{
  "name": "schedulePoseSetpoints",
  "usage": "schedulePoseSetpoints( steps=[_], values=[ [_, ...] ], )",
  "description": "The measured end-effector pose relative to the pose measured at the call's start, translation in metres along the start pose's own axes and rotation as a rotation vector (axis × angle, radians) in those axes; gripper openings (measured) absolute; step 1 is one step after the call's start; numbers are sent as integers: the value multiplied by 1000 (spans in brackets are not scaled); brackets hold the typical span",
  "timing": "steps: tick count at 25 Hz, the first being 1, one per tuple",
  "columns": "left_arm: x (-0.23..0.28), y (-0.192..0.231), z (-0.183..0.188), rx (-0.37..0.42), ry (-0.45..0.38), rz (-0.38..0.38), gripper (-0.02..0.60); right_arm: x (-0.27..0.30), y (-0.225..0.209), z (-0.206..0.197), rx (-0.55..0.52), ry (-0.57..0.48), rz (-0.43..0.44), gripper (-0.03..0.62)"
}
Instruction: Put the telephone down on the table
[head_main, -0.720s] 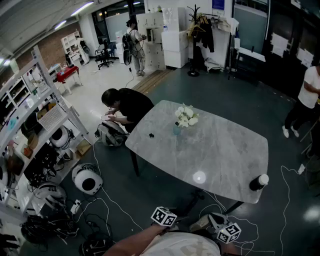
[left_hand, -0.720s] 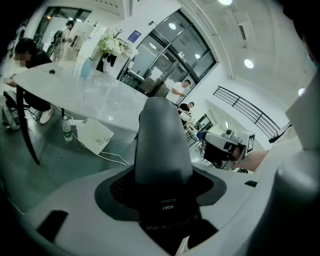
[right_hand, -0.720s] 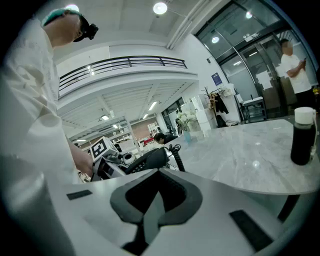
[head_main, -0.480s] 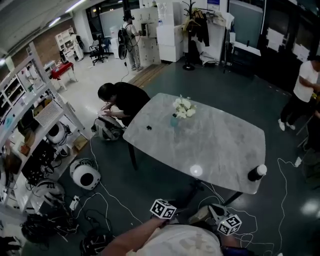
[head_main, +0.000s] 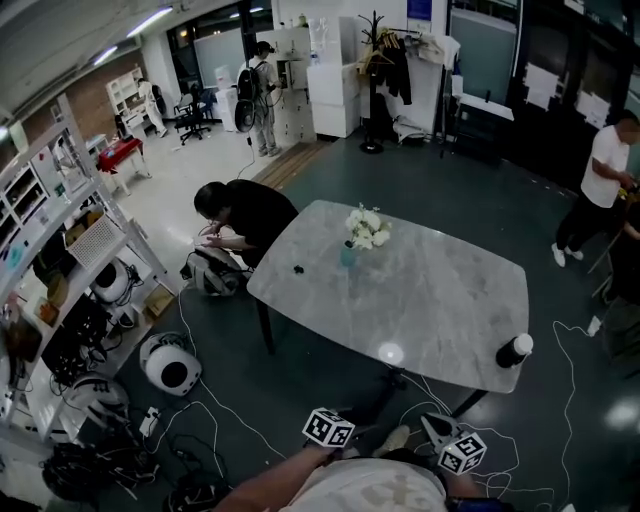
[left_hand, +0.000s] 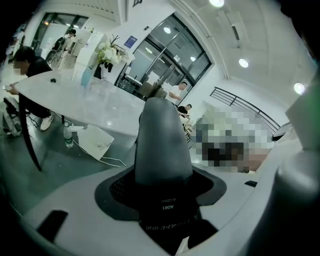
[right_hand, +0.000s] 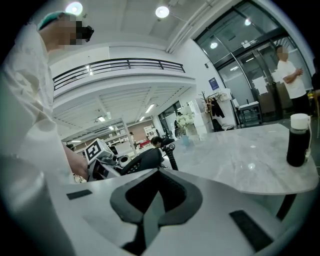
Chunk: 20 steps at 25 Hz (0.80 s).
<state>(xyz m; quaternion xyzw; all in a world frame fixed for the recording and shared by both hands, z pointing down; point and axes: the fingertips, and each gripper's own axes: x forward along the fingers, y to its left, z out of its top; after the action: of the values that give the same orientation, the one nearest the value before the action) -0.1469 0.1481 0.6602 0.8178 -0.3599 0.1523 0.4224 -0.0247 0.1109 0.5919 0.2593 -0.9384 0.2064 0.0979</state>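
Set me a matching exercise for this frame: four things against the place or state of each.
Things:
1. telephone
2. flowers
3. bottle
4. right tool

Place or state:
a. near right corner of the table
b. shut, nothing in it
c. gripped in the left tool
d. far side of the table

Pairs: 1-c, 2-d, 3-a, 4-b

My left gripper (head_main: 328, 430) sits close to my body, jaws clamped on the telephone (right_hand: 137, 161) — bare forearm (head_main: 272, 486) angled inward. Right gripper (head_main: 461, 452) is just beside it — jaws pressed together, nothing between.
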Motion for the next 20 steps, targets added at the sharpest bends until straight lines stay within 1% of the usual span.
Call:
schedulePoseSetpoints(
  steps=[9,13,16,20],
  values=[
    [-2,3,2,-3,5,2,278,5,-2,-4,8,31,-26,15],
    [1,21,6,-1,-2,5,278,22,-15,-8,2,29,-26,15],
    [1,32,11,-5,-10,23,278,34,-20,-8,1,29,-12,15],
    [0,20,16,-4,1,19,278,26,-19,-4,26,37,-20,15]
  ],
)
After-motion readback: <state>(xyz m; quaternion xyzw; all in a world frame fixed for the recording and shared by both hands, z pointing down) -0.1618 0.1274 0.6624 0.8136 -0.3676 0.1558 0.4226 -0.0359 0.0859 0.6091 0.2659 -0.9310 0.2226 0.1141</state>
